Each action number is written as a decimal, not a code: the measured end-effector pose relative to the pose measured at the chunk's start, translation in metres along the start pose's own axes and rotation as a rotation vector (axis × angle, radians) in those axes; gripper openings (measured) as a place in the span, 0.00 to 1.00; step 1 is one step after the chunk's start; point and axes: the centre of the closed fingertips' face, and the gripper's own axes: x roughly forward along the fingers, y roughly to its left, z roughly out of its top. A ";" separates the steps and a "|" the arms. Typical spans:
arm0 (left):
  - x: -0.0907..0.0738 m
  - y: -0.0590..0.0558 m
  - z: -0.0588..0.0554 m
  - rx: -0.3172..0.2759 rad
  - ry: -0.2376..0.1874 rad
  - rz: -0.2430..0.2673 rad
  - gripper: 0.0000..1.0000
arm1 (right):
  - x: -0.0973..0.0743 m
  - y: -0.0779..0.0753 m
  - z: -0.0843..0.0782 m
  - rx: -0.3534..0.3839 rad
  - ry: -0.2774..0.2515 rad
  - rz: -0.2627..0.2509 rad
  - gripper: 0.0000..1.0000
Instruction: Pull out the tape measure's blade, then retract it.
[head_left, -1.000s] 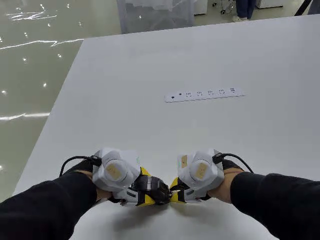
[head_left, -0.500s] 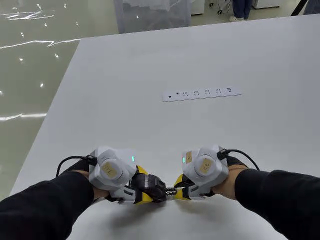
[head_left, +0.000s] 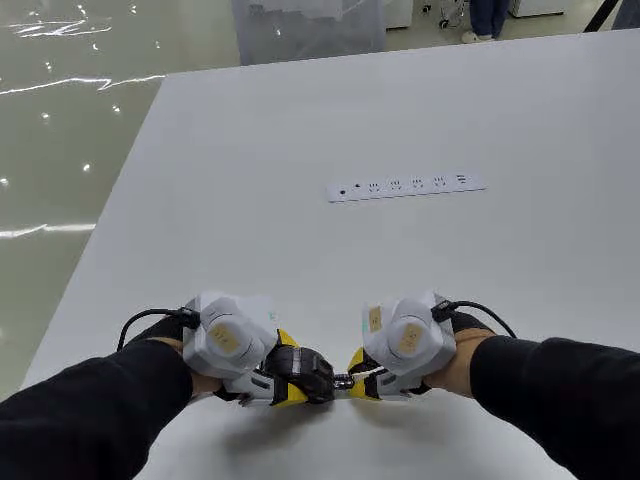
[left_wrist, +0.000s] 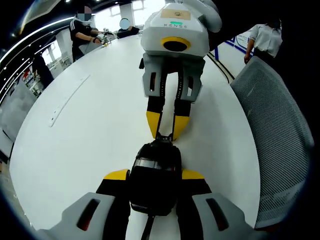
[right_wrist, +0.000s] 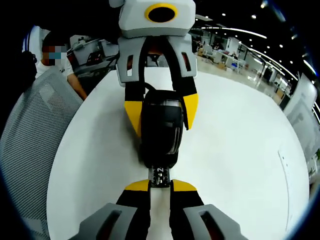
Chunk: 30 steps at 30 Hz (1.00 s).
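Right gripper view: our right gripper (right_wrist: 160, 186) is pinched shut on a short stub of blade (right_wrist: 160, 176), just clear of the black tape measure (right_wrist: 159, 127). In the left gripper view we see the left gripper (left_wrist: 154, 176) clamping that case between its yellow pads (left_wrist: 116, 175). Head view: both grippers meet nose to nose by the near edge of the white table (head_left: 300, 150), forearms (head_left: 90, 410) reaching in from either side.
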 end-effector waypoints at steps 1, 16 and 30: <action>0.000 0.000 0.000 0.000 -0.004 0.001 0.30 | 0.000 -0.001 0.000 -0.002 -0.001 0.002 0.09; -0.001 0.001 0.000 -0.021 -0.026 -0.001 0.30 | 0.009 -0.002 0.007 0.032 -0.008 0.016 0.07; -0.001 0.000 0.000 -0.013 -0.027 0.013 0.30 | 0.007 -0.003 0.003 0.070 0.004 -0.001 0.05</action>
